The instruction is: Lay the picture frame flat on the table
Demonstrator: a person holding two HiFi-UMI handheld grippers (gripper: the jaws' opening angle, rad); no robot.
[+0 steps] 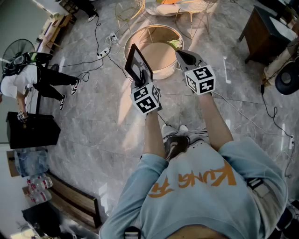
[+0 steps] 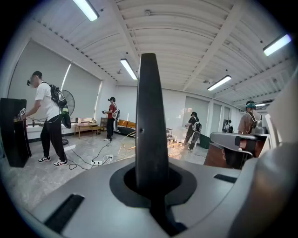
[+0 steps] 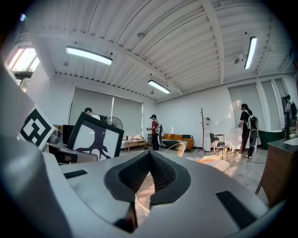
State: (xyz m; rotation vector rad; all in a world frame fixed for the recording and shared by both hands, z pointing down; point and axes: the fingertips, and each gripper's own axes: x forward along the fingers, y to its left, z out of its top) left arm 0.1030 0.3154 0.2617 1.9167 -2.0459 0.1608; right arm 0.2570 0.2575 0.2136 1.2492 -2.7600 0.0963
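The picture frame (image 1: pixel 135 64) is black-edged and held up in the air, tilted, above the round wooden table (image 1: pixel 161 33) with a pale rim. My left gripper (image 1: pixel 142 77) is shut on its lower edge. In the left gripper view the frame (image 2: pixel 150 116) shows edge-on as a dark upright bar clamped between the jaws (image 2: pixel 151 186). My right gripper (image 1: pixel 183 55) hovers just right of the frame, shut and holding nothing. Its view shows the pads meeting (image 3: pixel 150 158) and the frame's front (image 3: pixel 95 139), a black tree on white.
A person (image 1: pixel 32 77) stands at the left by a black box (image 1: pixel 30 130) and a fan (image 1: pixel 18 49). Cables and a power strip (image 1: pixel 105 50) lie on the marble floor. Wire chairs (image 1: pixel 194 9) stand beyond the table, a dark cabinet (image 1: pixel 264 30) at right.
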